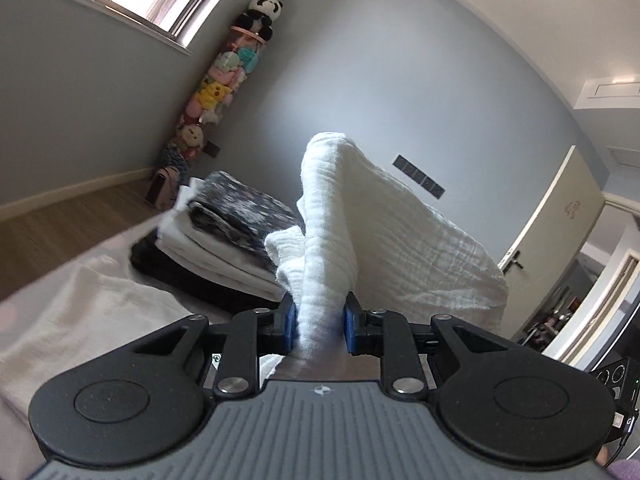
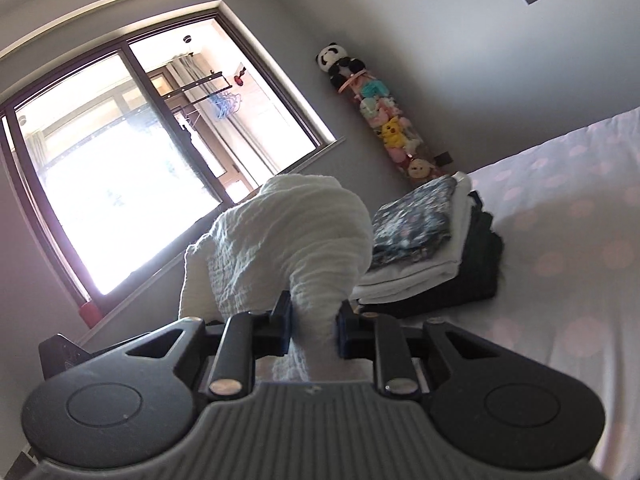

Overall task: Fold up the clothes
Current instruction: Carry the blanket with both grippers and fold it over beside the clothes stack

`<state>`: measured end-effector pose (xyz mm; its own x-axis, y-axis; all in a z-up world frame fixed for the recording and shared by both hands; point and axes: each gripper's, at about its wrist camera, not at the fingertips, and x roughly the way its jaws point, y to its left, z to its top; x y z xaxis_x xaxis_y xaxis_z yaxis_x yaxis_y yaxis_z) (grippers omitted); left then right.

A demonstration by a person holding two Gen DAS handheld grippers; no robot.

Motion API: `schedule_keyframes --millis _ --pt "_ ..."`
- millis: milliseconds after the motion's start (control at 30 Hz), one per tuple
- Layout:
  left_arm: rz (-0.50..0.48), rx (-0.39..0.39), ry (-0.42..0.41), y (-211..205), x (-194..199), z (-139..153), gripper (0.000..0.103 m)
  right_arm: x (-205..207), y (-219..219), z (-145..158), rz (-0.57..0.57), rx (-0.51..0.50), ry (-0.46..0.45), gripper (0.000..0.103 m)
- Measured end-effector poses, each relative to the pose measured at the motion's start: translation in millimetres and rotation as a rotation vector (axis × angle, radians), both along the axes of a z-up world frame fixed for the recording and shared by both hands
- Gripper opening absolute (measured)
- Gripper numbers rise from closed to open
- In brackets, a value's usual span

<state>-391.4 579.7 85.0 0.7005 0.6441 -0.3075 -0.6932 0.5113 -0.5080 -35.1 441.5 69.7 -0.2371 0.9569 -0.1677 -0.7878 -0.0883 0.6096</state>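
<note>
The left gripper [image 1: 320, 318] and the right gripper [image 2: 313, 330] each clamp a bunch of the white cloth [image 1: 360, 216], which rises ahead of the fingers, then drapes sideways

Each black claw [image 1: 320, 316] [image 2: 314, 320] has blue pads, silver screws, ribbed grey housing.

The stack of folded clothes [image 2: 432, 240] blocks the bed's [image 2: 560, 240] edge; the rest lies open.
</note>
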Motion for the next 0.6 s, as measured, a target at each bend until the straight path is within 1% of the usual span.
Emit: schedule_keyframes --millis 133,200,300,400,500,600 --pt "0.058 -0.004 0.104 24 -42 -2 0.026 -48 46 -22 0.066 -0.019 0.062 0.024" --pt "0.073 -0.004 0.160 36 -57 -6 0.026 -71 66 -38 0.093 -0.038 0.098 0.024" --pt "0.089 -0.029 0.225 55 -74 -17 0.026 -97 94 -65 0.121 -0.073 0.143 0.024" --pt "0.094 -0.065 0.296 76 -78 -37 0.026 -113 122 -96 0.140 -0.131 0.185 0.024" --pt "0.084 -0.116 0.351 102 -72 -66 0.026 -120 147 -127 0.147 -0.198 0.193 0.024" --pt "0.065 -0.167 0.380 127 -61 -94 0.026 -115 171 -157 0.137 -0.263 0.183 0.024"
